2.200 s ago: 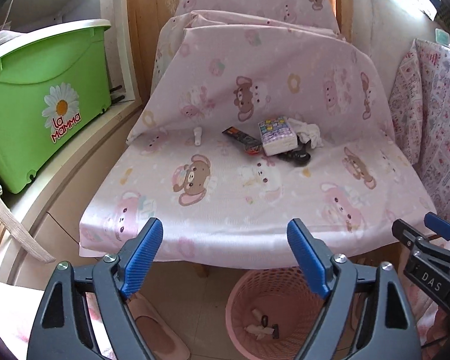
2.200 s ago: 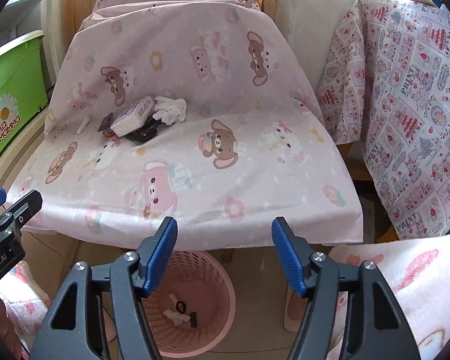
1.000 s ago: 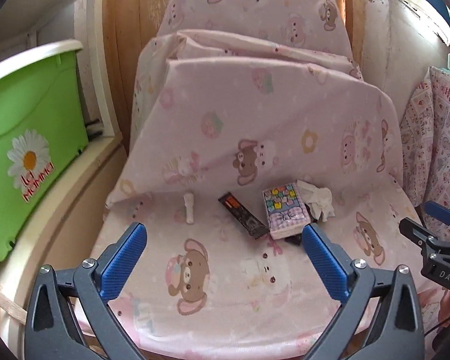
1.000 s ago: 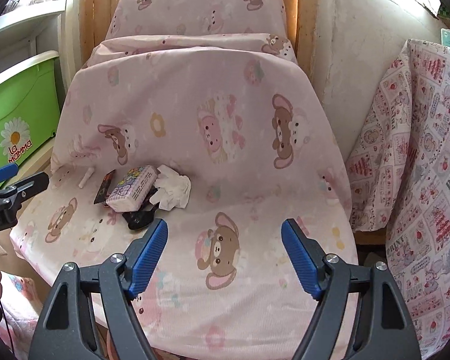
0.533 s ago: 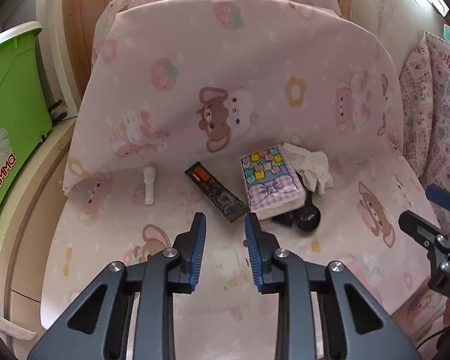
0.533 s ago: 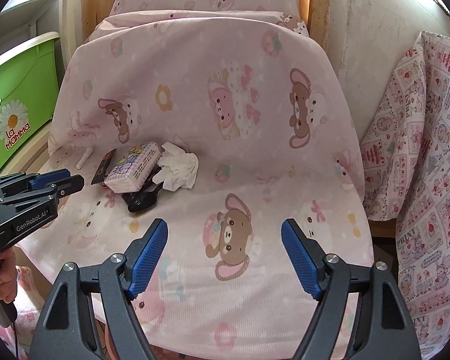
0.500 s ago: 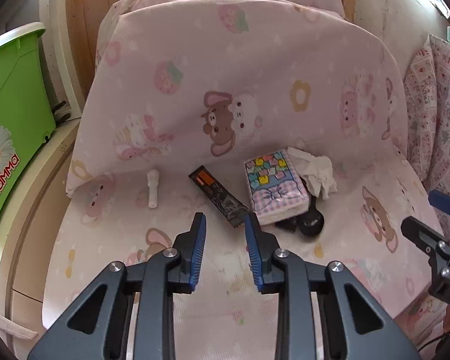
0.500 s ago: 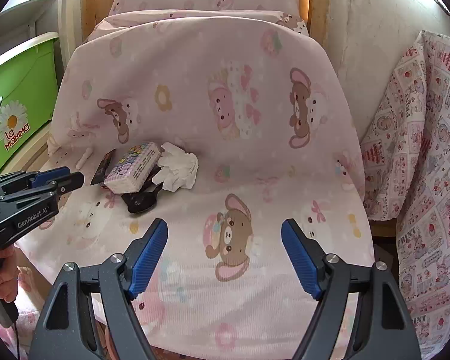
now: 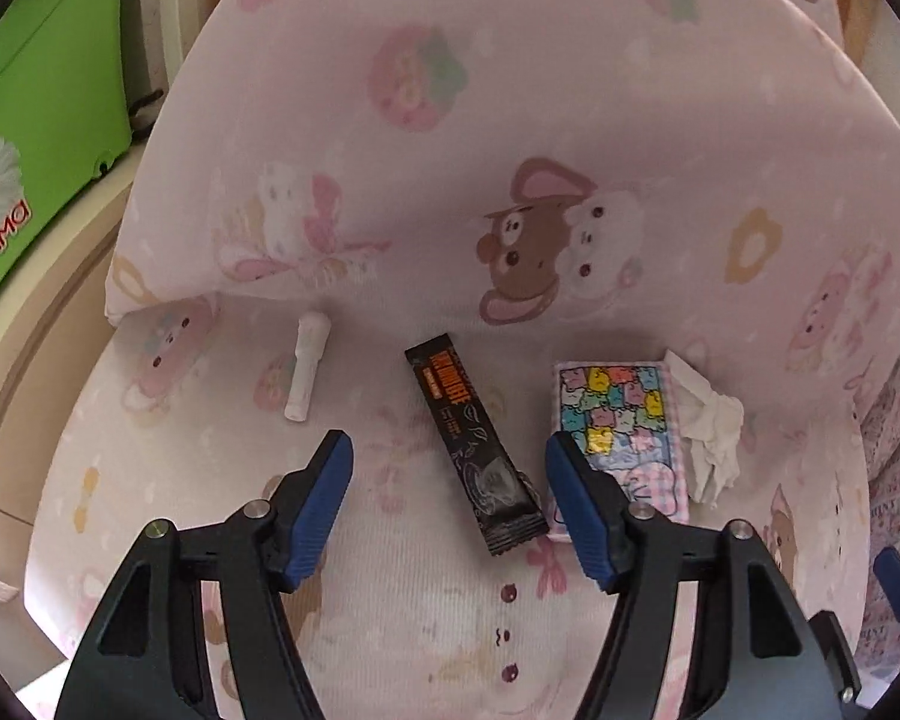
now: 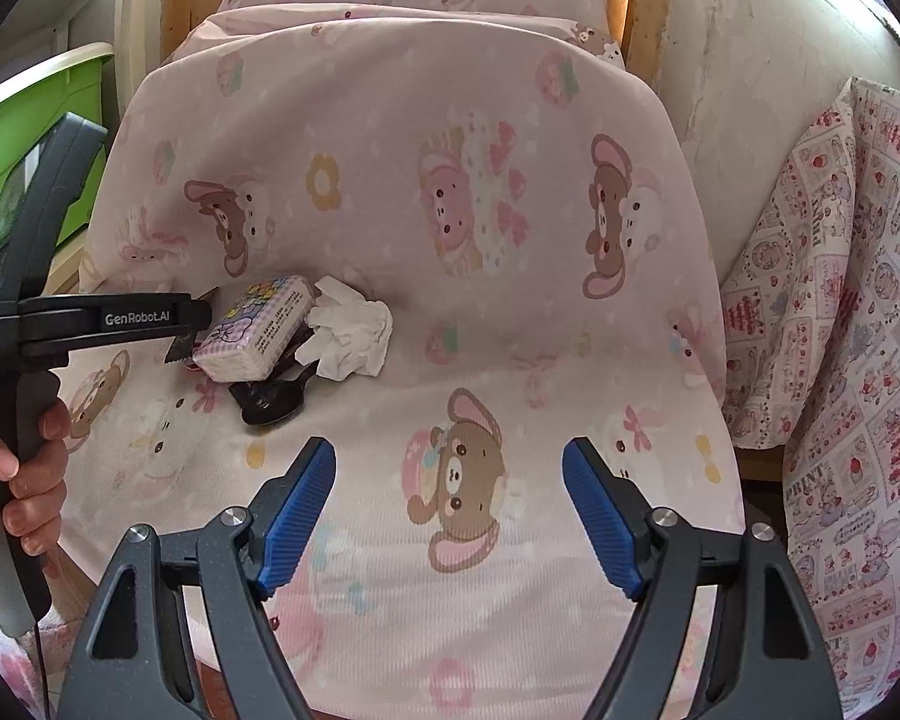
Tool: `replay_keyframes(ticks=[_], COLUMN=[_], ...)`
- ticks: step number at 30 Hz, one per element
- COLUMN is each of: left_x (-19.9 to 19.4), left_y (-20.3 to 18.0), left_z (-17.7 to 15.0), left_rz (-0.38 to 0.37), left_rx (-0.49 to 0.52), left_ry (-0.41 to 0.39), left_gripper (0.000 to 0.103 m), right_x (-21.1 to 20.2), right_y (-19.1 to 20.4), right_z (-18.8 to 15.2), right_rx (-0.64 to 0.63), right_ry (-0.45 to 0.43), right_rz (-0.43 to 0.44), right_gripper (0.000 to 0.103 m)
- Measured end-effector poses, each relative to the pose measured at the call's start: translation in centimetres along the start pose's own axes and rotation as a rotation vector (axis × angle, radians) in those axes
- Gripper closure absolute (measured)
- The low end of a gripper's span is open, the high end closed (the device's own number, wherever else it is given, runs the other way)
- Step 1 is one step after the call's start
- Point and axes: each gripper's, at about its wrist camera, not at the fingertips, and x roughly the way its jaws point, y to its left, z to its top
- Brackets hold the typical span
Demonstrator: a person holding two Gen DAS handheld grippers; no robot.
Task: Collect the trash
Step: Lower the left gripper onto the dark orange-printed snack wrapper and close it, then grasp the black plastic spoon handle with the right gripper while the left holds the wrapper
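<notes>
A black sachet wrapper (image 9: 473, 441) lies on the pink seat cover, between the fingers of my open left gripper (image 9: 447, 450), whose tips hover just short of it. A small white tube (image 9: 306, 365) lies to its left. A colourful tissue pack (image 9: 621, 427) and a crumpled white tissue (image 9: 711, 426) lie to its right. In the right wrist view the tissue pack (image 10: 257, 327), the tissue (image 10: 349, 329) and a black spoon (image 10: 270, 401) lie at mid left. My right gripper (image 10: 449, 463) is open and empty over the seat, well right of them.
The pink cushioned chair (image 10: 402, 138) has an upright back behind the items. A green storage box (image 9: 36, 96) stands to the left. A printed cloth (image 10: 840, 300) hangs at the right. The left gripper's body (image 10: 90, 324) reaches in from the left in the right wrist view.
My left gripper has moved forward and down toward the black wrapper and opened from nearly shut to wide. My right gripper has barely moved and stays open.
</notes>
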Motion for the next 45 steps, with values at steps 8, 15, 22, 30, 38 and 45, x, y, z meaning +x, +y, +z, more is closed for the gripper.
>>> replay_keyframes(ticks=[8,15,22,30,38,45], left_x=[1.0,-1.5,-4.8,-7.8,-8.7,-8.9], left_y=[0.3,0.8,3.2,2.1,1.9,1.6], left_z=[-0.5,-1.2,-2.1,-2.7,-2.4,-2.2], left_rz=[-0.039,-0.069,-0.092,0.056,0.061,0.101], left_rx=[-0.002,0.013,0.014,0.149,0.169,0.161], left_ry=[0.03,-0.025,-0.064,-0.157,-0.204,-0.225], left_gripper=[0.078,0.085,0.085,0.085,0.085,0.085], right_x=[0.0,0.0,-0.2,0.6,4.2,6.0], right_y=[-1.0,-1.0,-0.8,0.6,2.6,6.9], right_z=[0.0,0.1,0.0,0.3,0.8,1.6], right_rx=[0.042,0.047,0.054,0.077,0.195,0.109], right_ry=[0.01,0.008,0.005,0.026,0.122,0.129], right_rz=[-0.012,-0.021,-0.024,0.136,0.28,0.204], right_gripper=[0.023,0.023,0.023,0.025,0.043,0.043])
